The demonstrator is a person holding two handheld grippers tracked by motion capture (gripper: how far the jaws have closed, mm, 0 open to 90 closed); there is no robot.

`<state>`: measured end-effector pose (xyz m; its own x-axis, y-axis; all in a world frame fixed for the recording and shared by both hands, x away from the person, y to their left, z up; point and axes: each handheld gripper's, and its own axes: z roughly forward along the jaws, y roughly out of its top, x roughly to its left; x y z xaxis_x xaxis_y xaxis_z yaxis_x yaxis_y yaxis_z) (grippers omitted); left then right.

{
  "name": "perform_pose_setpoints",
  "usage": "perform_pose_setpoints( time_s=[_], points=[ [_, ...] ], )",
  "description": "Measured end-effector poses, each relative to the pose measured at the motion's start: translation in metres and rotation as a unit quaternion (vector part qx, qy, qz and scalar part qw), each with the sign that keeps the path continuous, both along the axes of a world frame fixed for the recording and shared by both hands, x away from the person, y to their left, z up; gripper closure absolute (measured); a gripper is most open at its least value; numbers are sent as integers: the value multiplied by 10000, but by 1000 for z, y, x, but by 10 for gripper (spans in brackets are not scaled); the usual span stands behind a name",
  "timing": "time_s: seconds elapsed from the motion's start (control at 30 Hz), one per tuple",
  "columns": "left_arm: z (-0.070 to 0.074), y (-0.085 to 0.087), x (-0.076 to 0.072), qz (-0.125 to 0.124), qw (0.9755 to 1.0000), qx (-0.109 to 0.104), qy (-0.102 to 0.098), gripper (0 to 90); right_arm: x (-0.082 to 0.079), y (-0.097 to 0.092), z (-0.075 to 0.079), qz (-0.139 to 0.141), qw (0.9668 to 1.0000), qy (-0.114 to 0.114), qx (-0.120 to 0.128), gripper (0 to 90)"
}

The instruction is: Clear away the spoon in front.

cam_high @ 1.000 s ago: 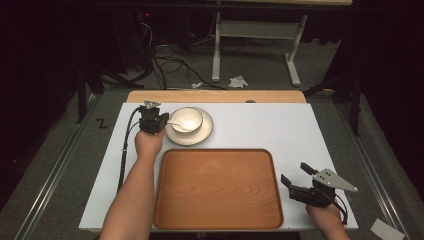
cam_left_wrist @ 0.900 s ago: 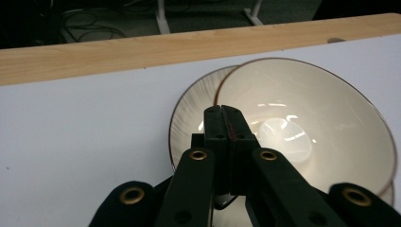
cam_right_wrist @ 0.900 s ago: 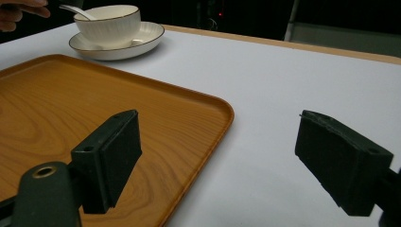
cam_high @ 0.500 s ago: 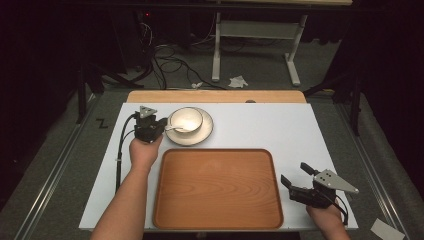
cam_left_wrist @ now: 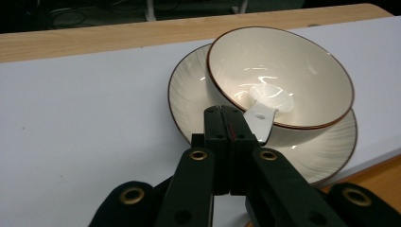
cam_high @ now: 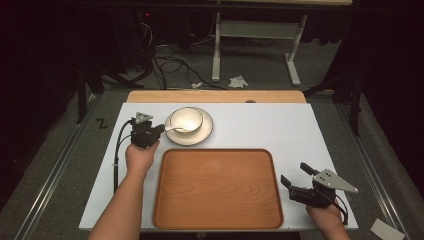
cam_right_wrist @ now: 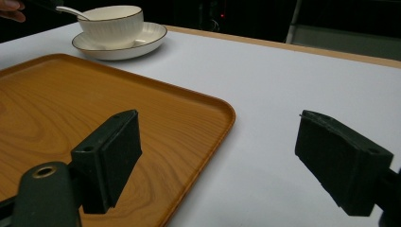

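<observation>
The spoon [cam_left_wrist: 261, 118] handle is clamped between the closed jaws of the left gripper [cam_left_wrist: 226, 124]. The right gripper [cam_right_wrist: 217, 161] is held wide apart, empty, beside the tray [cam_high: 215, 187].

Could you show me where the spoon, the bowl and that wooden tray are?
spoon [cam_left_wrist: 261, 120]: left gripper view, on its white handle.
bowl [cam_left_wrist: 283, 66]: left gripper view, on its inner wall.
wooden tray [cam_high: 217, 192]: high view, on its bare floor.

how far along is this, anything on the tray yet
Nothing is moved yet: the wooden tray is bare. In hand: the left gripper is shut at the spoon handle, in the bowl on its saucer. The right gripper waits open beside the tray.
</observation>
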<state>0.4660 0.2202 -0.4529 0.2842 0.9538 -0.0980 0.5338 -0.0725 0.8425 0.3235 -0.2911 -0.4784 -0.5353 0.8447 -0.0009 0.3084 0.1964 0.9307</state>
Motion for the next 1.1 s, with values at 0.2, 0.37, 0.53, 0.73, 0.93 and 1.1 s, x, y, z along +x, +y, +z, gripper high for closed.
perform_pose_setpoints(
  time_s=[0.2, 0.37, 0.53, 0.73, 0.93, 1.1],
  points=[
    [-14, 12, -2, 97, 9997, -145, 182, 900, 1, -1, -1, -1, 10000, 17, -2, 165],
    [-16, 7, -5, -140, 9996, -165, 200, 900, 1, -1, -2, -6, 10000, 47, -14, 165],
    [-15, 3, -12, -341, 9991, -203, 171, 900, 1, 0, -2, 3, 10000, 33, -29, 165],
    [-20, -3, -24, -547, 9979, -278, 188, 897, 1, 0, -2, 0, 10000, 33, -30, 165],
    [-21, -9, -31, -741, 9965, -350, 159, 858, 0, 1, -1, 7, 10000, 23, -34, 165],
    [-18, -14, -35, -836, 9957, -370, 123, 769, 0, 1, -1, 7, 10000, 15, -34, 165]
  ],
)
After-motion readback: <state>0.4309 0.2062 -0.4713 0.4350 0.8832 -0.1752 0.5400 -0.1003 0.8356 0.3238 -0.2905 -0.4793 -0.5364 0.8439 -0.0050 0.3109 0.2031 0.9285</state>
